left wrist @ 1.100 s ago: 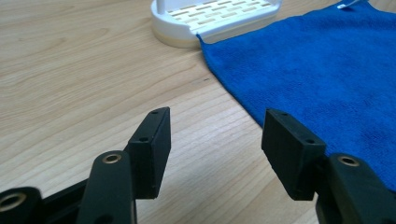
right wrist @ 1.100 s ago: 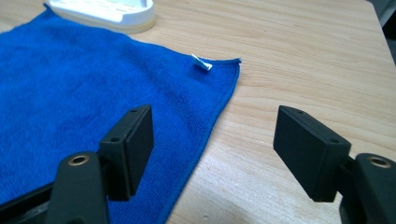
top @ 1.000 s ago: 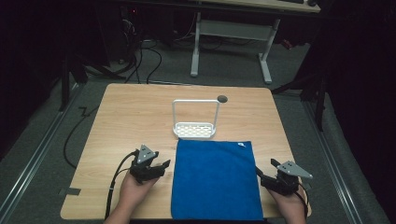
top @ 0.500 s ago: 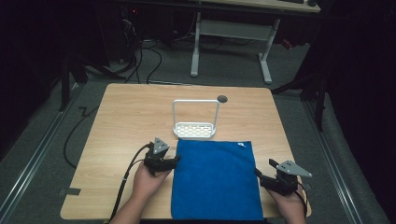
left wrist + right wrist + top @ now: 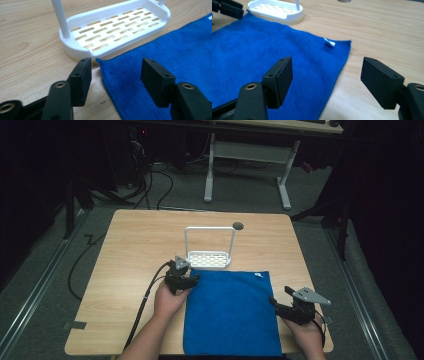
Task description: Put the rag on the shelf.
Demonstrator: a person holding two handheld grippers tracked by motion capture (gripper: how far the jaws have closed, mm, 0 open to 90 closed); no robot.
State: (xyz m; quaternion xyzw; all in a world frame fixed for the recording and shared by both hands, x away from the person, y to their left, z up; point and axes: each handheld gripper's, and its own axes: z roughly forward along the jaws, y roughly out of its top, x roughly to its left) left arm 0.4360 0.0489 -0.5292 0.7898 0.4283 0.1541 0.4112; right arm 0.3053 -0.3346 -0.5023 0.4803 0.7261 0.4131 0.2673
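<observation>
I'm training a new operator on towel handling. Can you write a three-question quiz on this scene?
1. True or false: the left gripper has its jaws straddling the far left corner of the blue towel.
2. What touches the towel's far edge? A) white slotted rack B) a mug C) a book
3. Fill in: the right gripper hovers with open jaws over the towel's ____ edge.

Key: 1 true; the jaws have just been closing somewhat but do not press the cloth. 2 A. 3 right.
</observation>
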